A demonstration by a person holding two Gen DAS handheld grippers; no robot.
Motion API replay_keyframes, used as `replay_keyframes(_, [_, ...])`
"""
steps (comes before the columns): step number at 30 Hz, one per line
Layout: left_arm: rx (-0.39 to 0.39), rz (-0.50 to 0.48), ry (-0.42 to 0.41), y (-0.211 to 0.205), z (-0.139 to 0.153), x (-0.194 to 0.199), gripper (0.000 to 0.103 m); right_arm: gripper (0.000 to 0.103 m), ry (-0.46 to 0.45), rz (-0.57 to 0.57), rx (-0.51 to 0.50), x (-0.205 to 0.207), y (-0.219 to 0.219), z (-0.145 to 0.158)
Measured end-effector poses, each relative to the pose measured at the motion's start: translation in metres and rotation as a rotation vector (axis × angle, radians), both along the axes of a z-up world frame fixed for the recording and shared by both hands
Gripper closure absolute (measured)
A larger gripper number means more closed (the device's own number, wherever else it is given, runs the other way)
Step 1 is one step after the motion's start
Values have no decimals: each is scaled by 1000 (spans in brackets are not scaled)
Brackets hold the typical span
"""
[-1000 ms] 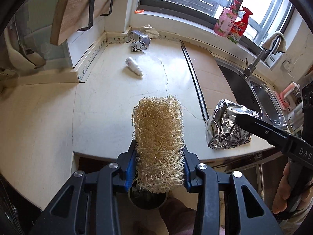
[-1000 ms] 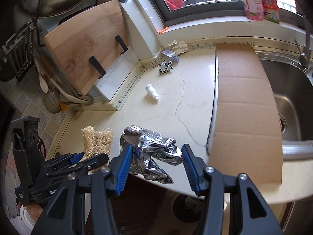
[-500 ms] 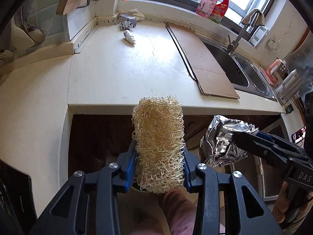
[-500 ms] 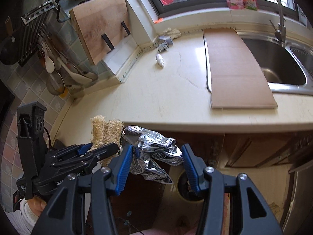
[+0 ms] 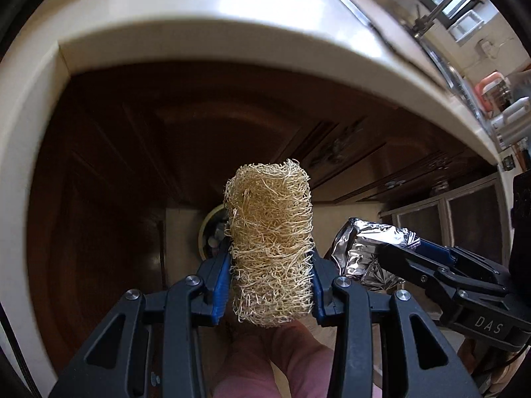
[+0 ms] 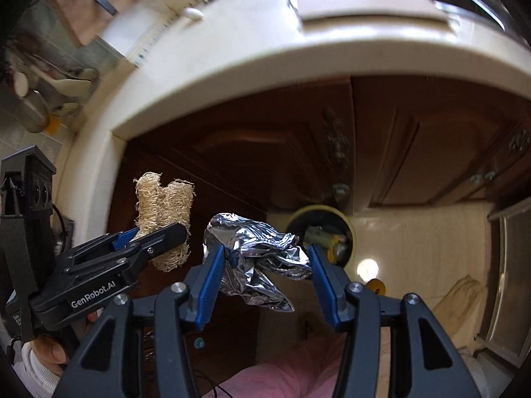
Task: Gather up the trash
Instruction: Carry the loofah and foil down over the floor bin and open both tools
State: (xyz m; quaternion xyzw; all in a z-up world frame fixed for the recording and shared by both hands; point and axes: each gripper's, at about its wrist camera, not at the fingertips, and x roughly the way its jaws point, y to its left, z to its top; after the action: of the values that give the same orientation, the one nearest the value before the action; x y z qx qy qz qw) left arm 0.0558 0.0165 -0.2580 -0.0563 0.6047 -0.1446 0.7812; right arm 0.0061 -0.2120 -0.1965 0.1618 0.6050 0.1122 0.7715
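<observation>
Below the pale countertop [image 6: 212, 76] stand dark wooden cabinet doors [image 6: 415, 152], and on the light floor at their foot is a round trash bin [image 6: 351, 232] with a yellowish rim, some rubbish already inside.

Both grippers are loaded and point steeply down toward the floor. The left gripper [image 5: 270, 282] pinches a loofah sponge [image 5: 270, 242] between its blue pads, and the sponge sticks out forward past the fingers. The right gripper [image 6: 264, 270] squeezes a crumpled piece of aluminium foil [image 6: 255, 258], which bulges and hangs a little below the pads. The two loads are near each other but apart.

I judge that the picking is done for these two items and the step in hand is the carry to the bin. In the left wrist view the bin shows only partly behind the sponge; in the right wrist view it lies just behind and to the right of the foil (so neither load looks to be exactly over the opening yet).

The next move calls for bringing each gripper above the bin mouth and only then spreading the fingers. The light foil may cling to a pad or drift aside, so a low release seems safer.
</observation>
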Motion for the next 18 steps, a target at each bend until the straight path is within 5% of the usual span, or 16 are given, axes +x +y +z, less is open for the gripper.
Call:
replay_keyframes(10, [40, 46, 97, -2, -131, 17, 65, 51, 101, -41, -58, 28, 7, -122])
replay_keyframes(16, [43, 40, 129, -7, -180, 27, 61, 50, 139, -41, -100, 47, 10, -177])
replay_keyframes(18, [39, 44, 142, -10, -191, 30, 51, 49, 168, -30, -119, 53, 13, -192])
